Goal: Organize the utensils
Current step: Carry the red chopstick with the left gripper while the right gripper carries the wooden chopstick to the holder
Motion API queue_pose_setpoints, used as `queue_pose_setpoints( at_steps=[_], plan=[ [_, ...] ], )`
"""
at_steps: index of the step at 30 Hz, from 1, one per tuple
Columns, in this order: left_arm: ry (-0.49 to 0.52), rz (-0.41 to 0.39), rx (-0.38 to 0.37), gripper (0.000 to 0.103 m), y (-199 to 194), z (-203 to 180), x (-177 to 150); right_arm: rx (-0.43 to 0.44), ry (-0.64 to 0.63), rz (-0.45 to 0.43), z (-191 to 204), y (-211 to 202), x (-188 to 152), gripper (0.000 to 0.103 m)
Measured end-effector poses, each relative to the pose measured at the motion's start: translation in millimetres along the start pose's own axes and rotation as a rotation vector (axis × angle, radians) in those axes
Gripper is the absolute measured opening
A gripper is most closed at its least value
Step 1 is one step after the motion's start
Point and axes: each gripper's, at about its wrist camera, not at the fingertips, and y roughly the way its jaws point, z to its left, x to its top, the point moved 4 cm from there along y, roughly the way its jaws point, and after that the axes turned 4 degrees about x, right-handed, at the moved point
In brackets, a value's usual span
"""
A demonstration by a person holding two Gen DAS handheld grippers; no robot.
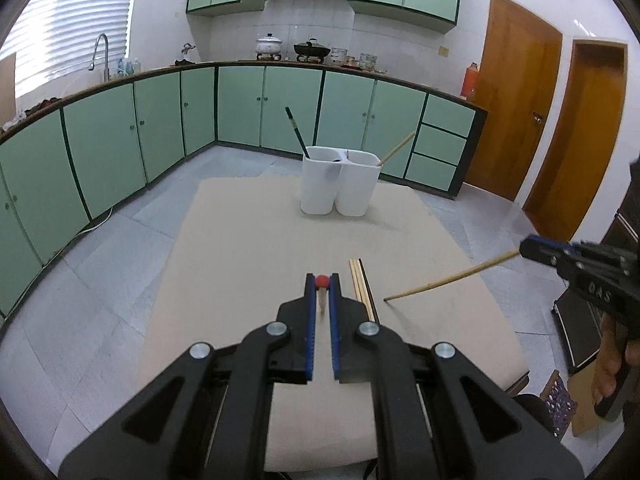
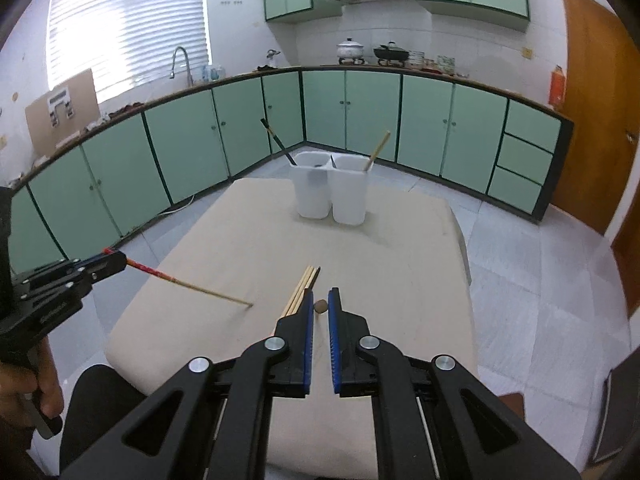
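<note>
My left gripper (image 1: 322, 280) is shut on a red-ended chopstick (image 1: 322, 281); the right wrist view shows it (image 2: 188, 285) slanting down with its tip on the beige table (image 2: 400, 248). My right gripper (image 2: 320, 304) is shut on a plain wooden chopstick (image 2: 320, 306), which in the left wrist view (image 1: 448, 280) slants down to the table. Loose chopsticks (image 1: 362, 284) lie between the two grippers, also in the right wrist view (image 2: 302, 288). A white two-compartment holder (image 1: 340, 184) stands at the far end, with a black chopstick (image 1: 296, 132) in the left cup and a wooden one (image 1: 396, 148) in the right.
Green kitchen cabinets (image 1: 240, 108) run along the far side and left. Wooden doors (image 1: 516, 92) stand at the right. The tiled floor (image 1: 112, 248) surrounds the table. The left gripper body (image 2: 60, 284) is at the left and the right gripper body (image 1: 580, 268) at the right.
</note>
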Motion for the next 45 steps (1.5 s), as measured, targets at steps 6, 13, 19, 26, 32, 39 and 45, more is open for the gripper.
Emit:
queue_pose_setpoints(
  at_steps=[6, 13, 19, 26, 32, 39, 45],
  plan=[
    [0.032, 0.014, -0.003, 0.005, 12.3, -5.6, 12.5, 0.015, -0.027, 0.038, -2.4, 15.8, 28.2, 0.007],
    [0.059, 0.046, -0.042, 0.005, 24.9, -7.8, 43.6, 0.057, -0.01, 0.128, -18.0, 34.8, 65.6, 0.007],
    [0.083, 0.062, -0.056, 0.005, 35.2, -0.3, 77.1, 0.061, -0.007, 0.18, -25.9, 41.7, 91.9, 0.007],
    [0.092, 0.044, -0.07, 0.005, 42.4, -1.3, 124.5, 0.044, -0.041, 0.189, -20.7, 35.9, 130.1, 0.007],
    [0.091, -0.021, -0.071, 0.005, 47.2, -9.2, 184.1, 0.021, -0.047, 0.14, -21.8, 24.9, 189.9, 0.007],
    [0.082, -0.139, -0.036, 0.005, 57.7, -24.3, 258.5, -0.019, -0.029, 0.03, -26.6, 27.7, 274.5, 0.007],
    [0.053, -0.205, -0.003, 0.005, 94.3, -32.7, 299.5, -0.048, 0.005, -0.018, -40.8, 66.8, 309.4, 0.007]
  ],
)
